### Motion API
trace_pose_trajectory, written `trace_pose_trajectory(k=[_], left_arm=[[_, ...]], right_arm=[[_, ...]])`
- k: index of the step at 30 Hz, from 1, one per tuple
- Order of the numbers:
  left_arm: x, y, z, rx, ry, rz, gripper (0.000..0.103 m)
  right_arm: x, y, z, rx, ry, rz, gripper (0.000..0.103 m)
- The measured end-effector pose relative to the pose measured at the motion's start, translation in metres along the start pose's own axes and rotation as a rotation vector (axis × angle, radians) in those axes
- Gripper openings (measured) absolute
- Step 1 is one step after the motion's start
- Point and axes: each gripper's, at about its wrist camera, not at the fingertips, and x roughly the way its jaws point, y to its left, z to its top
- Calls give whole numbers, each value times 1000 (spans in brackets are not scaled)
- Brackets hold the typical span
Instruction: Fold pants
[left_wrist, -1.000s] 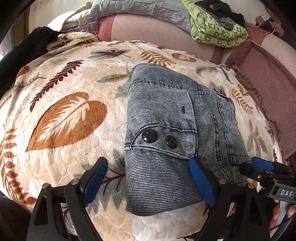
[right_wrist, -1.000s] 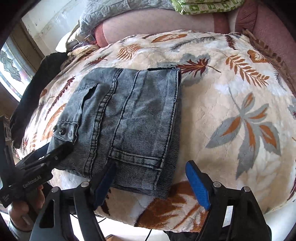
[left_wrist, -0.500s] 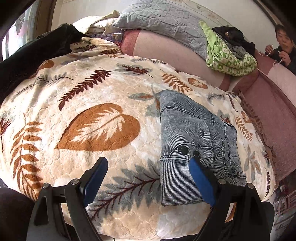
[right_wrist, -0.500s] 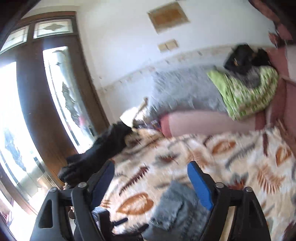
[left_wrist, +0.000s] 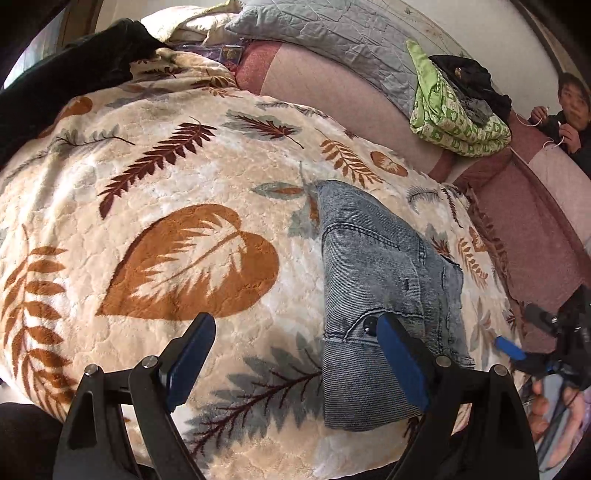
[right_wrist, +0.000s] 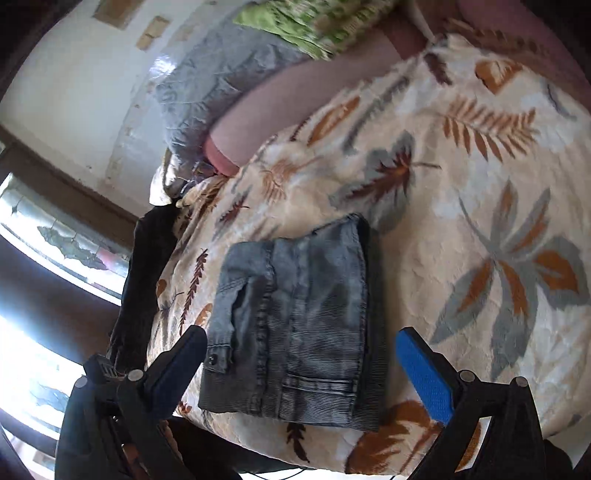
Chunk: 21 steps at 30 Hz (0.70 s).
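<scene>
The grey-blue denim pants lie folded into a compact rectangle on the leaf-patterned blanket, waistband buttons toward me. My left gripper hovers open above the blanket just left of them; its right pad overlaps the waistband only in the picture. In the right wrist view the same pants lie flat near the blanket's front edge. My right gripper is above them, its jaws opening wide, and neither pad presses the cloth. The right gripper also shows at the right edge of the left wrist view.
A pink sofa back runs behind the blanket, with a grey quilted pillow and a green patterned cloth on it. A black garment lies at the far left. A person sits at the far right. A glazed door is on the left.
My left gripper has drawn back and to the left, so the pants now sit off to its right. The right wrist view swung up toward the wall, then back down, with wider jaws.
</scene>
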Motion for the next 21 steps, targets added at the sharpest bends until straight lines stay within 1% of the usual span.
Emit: trace_pose_trajectory(k=[2, 4, 5, 6, 7, 9, 11, 12, 13, 14, 15, 16, 19, 20, 21], left_arm=[[11, 2, 10, -34, 46, -75, 89], [28, 4, 20, -76, 120, -146, 89], [35, 4, 23, -92, 145, -176, 89], [42, 4, 26, -103, 162, -209, 89], [48, 4, 28, -114, 180, -230, 89], [58, 1, 31, -125, 207, -235, 89], [64, -3, 33, -114, 213, -251, 89], [67, -6, 34, -108, 219, -258, 89], [69, -7, 35, -103, 225, -260, 89], [72, -9, 36, -100, 231, -267, 89], [74, -9, 37, -99, 237, -277, 89], [78, -11, 37, -96, 245, -271, 89], [83, -18, 35, -53, 237, -207, 89], [82, -24, 33, -17, 223, -168, 89], [81, -32, 31, 37, 206, -110, 88]], right_arm=[[15, -30, 7, 96, 90, 72, 103], [24, -48, 14, 148, 118, 93, 103], [30, -52, 18, 152, 150, 121, 103], [34, -56, 22, 169, 162, 151, 102], [38, -58, 25, 184, 171, 163, 102], [48, -59, 31, 178, 206, 163, 101], [55, -57, 33, 173, 226, 158, 97], [59, -55, 35, 159, 238, 167, 91], [62, -53, 35, 160, 247, 174, 80], [66, -53, 35, 168, 264, 176, 75], [72, -52, 35, 165, 282, 156, 71], [78, -50, 35, 156, 297, 133, 72], [82, -47, 37, 159, 299, 115, 72], [82, -46, 36, 146, 300, 103, 72], [84, -44, 36, 137, 299, 94, 72]])
